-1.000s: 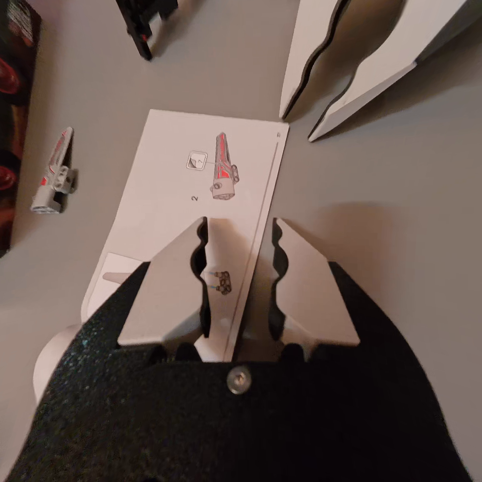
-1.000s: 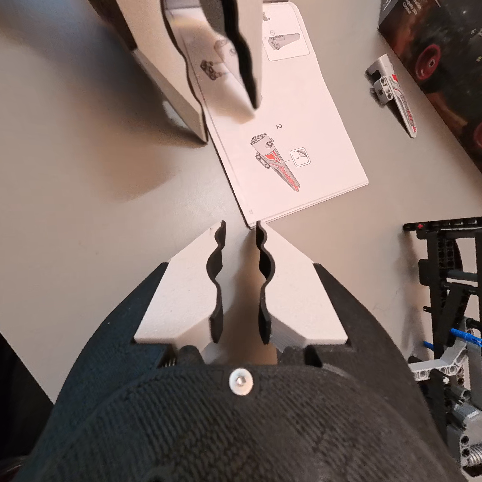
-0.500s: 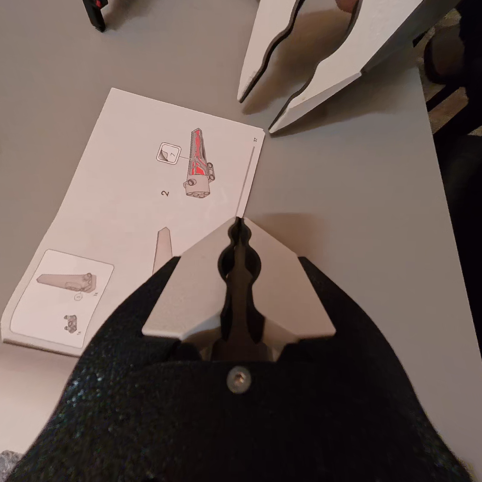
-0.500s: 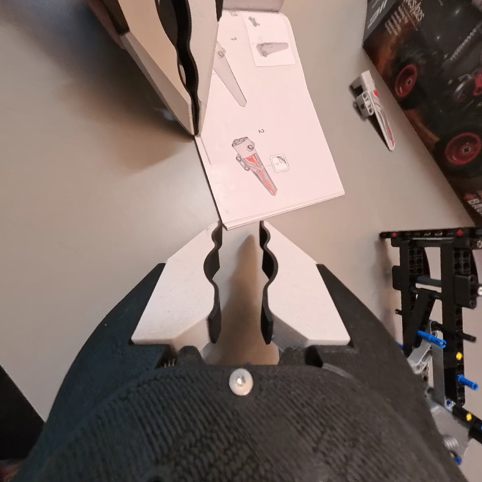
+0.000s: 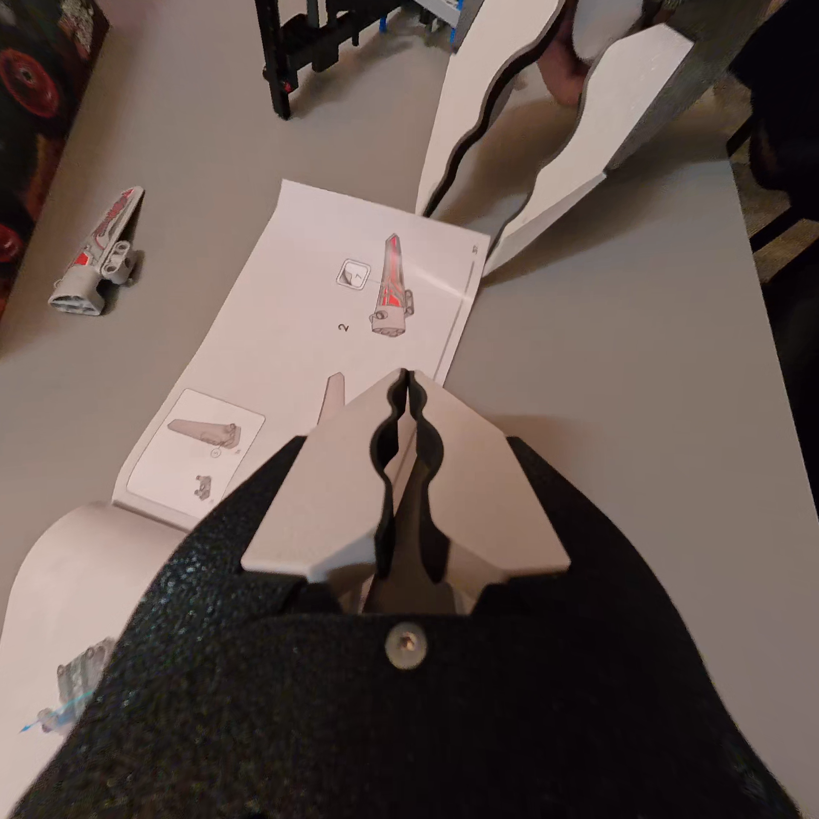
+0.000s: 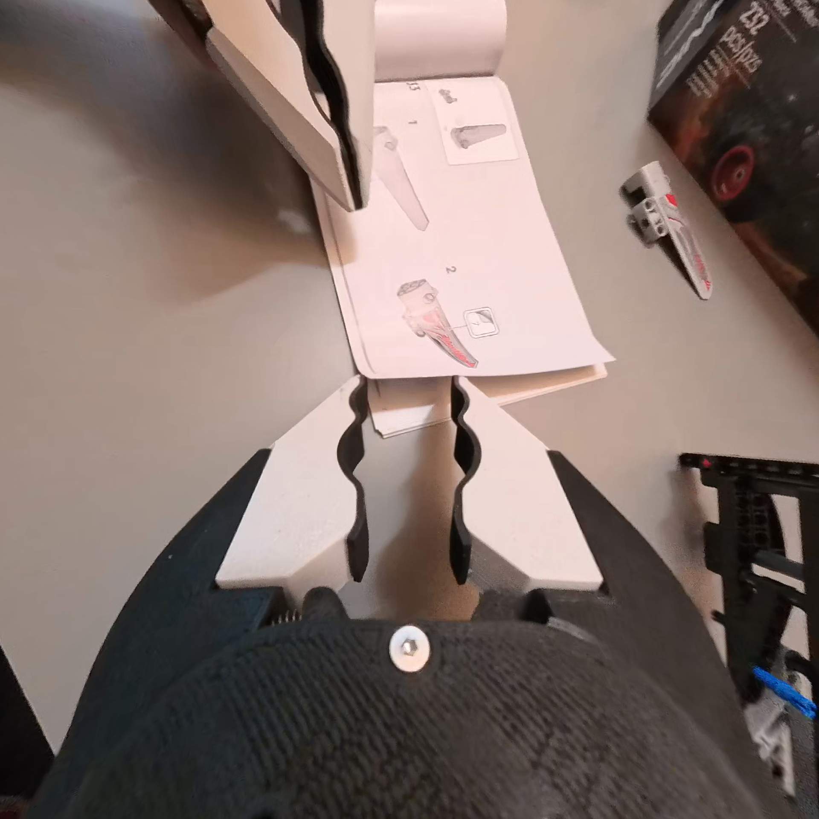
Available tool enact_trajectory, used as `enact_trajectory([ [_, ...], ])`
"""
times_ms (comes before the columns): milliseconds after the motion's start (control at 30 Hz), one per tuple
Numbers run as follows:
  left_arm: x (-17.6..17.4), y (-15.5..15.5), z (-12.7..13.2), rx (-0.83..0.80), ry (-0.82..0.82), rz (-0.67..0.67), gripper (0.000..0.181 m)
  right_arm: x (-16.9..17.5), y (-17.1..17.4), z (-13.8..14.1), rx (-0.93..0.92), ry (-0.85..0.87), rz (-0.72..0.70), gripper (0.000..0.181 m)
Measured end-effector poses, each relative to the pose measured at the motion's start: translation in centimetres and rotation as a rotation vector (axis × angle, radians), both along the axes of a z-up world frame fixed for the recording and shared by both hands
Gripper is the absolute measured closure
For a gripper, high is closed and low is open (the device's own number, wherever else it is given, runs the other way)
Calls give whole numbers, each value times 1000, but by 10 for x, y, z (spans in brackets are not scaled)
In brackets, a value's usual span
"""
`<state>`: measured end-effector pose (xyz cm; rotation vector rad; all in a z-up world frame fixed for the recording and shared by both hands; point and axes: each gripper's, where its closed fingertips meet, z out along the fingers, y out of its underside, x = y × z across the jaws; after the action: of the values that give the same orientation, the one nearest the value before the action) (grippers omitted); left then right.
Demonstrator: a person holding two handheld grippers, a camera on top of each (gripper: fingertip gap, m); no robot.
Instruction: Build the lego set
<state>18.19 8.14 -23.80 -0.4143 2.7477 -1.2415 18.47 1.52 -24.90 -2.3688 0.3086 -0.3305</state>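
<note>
The open instruction booklet (image 5: 310,310) lies on the grey table, also in the right wrist view (image 6: 465,248). My left gripper (image 5: 405,374) is shut on the side edge of its top page, and that page is raised off the pages below. It shows at the top of the right wrist view (image 6: 354,204). My right gripper (image 6: 410,385) is open and empty, with its tips at the booklet's near edge over the lower pages; it also shows in the left wrist view (image 5: 456,241). A grey pointed Lego panel with red markings (image 5: 95,252) (image 6: 669,230) lies loose beside the booklet.
A black Lego frame model (image 5: 310,44) (image 6: 753,532) with blue pins stands beyond the booklet. The dark set box (image 5: 26,88) (image 6: 753,111) lies next to the panel. A curled-over page (image 5: 66,576) is near my left gripper. The table edge (image 5: 753,310) is close. One gripper's finger ends stand about 8 centimeters off the other's.
My left gripper closed on the page edge and has lifted the top page. My right gripper moved in to the booklet's near edge and opened a little wider.
</note>
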Motion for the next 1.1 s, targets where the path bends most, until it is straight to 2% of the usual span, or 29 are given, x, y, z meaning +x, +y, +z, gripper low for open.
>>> enact_trajectory([
  [33, -1, -3, -1, -1, -6, -10, 181, -1, 2, 0, 8, -3, 11, 148],
  [200, -3, -18, 1, -35, -40, -24, 181, -12, 7, -4, -6, 25, 40, 141],
  [267, -6, -28, 3, -61, -69, -45, 161, -16, 10, -3, 36, 53, 43, 142],
  [367, -3, -40, 4, -32, -169, -51, 150, -16, 14, -1, 107, 97, 15, 145],
  [467, -1, -48, 2, 18, -245, -55, 156, -12, 13, 0, 155, 146, -49, 146],
  [567, 0, -52, -1, 51, -276, -53, 171, -9, 12, 2, 207, 194, -105, 148],
  [667, -5, -53, -9, 70, -252, -74, 167, -12, 15, 5, 267, 259, -122, 148],
  [733, -4, -52, -10, 75, -259, -69, 159, -13, 14, 0, 260, 273, -136, 150],
  [800, -5, -52, -13, 82, -261, -75, 159, -12, 13, -2, 257, 277, -152, 149],
  [867, -4, -52, -12, 87, -289, -78, 181, -10, 12, -1, 275, 287, -180, 149],
  [967, -4, -49, -10, 97, -314, -86, 181, -5, 7, -1, 264, 263, -213, 157],
  [1100, -4, -43, -2, 48, -264, -91, 179, 2, -3, -10, 117, 125, -215, 169],
])
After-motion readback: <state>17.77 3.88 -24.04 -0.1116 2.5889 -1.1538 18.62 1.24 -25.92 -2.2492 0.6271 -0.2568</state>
